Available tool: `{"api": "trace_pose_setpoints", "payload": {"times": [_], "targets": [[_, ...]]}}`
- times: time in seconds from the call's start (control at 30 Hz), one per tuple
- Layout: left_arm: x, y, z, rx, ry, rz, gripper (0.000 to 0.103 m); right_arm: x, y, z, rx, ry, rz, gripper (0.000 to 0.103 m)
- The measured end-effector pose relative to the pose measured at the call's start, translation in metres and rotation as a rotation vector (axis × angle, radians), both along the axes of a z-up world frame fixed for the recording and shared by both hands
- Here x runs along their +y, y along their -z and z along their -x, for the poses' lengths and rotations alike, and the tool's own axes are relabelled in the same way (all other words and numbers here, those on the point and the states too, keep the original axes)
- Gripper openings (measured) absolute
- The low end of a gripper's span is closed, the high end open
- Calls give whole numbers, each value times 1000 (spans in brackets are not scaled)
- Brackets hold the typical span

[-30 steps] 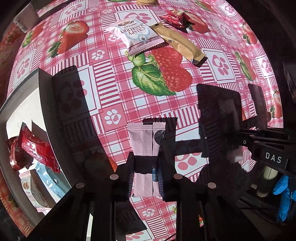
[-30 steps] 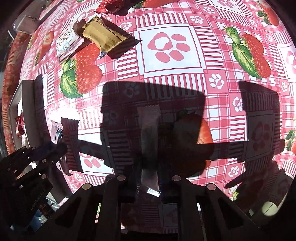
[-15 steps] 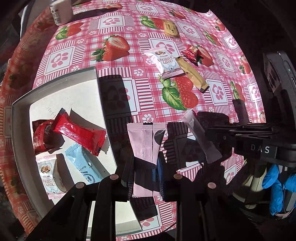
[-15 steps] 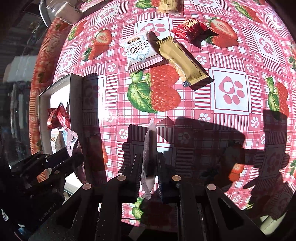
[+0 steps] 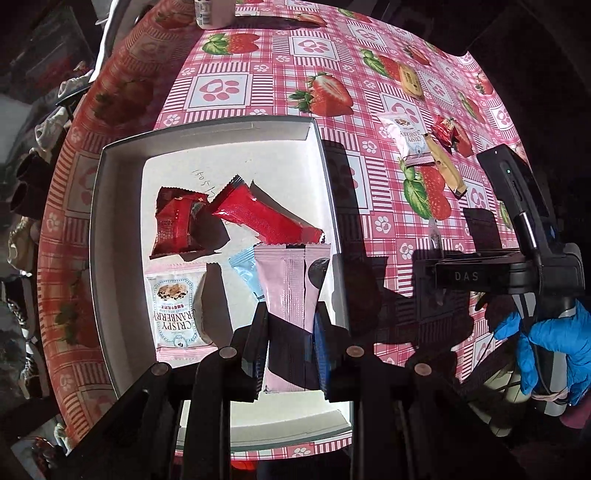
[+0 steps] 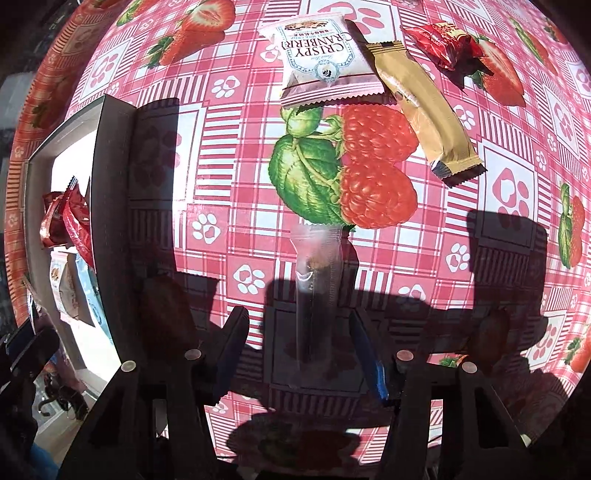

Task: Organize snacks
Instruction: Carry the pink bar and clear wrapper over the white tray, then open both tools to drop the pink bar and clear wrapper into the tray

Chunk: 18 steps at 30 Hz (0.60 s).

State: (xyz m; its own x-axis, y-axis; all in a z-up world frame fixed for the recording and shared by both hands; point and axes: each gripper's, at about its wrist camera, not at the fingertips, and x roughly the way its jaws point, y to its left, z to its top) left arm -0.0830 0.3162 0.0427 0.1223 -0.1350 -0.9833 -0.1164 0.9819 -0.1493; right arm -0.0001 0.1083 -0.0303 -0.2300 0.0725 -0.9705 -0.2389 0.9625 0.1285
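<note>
My left gripper point(image 5: 290, 332) is shut on a pink snack packet point(image 5: 286, 284), which hangs over the right part of the white box point(image 5: 325, 177). Inside the box lie two red packets point(image 5: 258, 218), a Crispy Cranberry packet point(image 5: 175, 310) and a blue packet point(image 5: 243, 273). My right gripper point(image 6: 299, 339) points down at the tablecloth beside the box, and its jaws are opening. A clear, slim packet point(image 6: 317, 273) stands between them with a gap on its left side. A blue-gloved hand point(image 5: 554, 343) holds that gripper.
On the strawberry tablecloth beyond the right gripper lie another Crispy Cranberry packet point(image 6: 317, 59), a gold bar point(image 6: 421, 118) and a red wrapped sweet point(image 6: 439, 40). A yellow biscuit packet point(image 5: 410, 79) and a bottle point(image 5: 210, 11) sit farther off. The table edge point(image 5: 74, 184) runs left of the box.
The left gripper carried the pink packet from the tablecloth to above the box. The right gripper moved toward the box with the clear packet, and its jaws have parted.
</note>
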Motion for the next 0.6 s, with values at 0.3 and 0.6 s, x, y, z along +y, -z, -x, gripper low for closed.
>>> {"api": "trace_pose_setpoints", "payload": {"times": [0.3, 0.6], "targets": [[39, 11, 12, 28, -95, -43, 25, 38, -31, 4, -54, -34, -127, 16], [56, 28, 19, 74, -125, -80, 26, 121, -67, 6, -53, -140, -315, 16]]}}
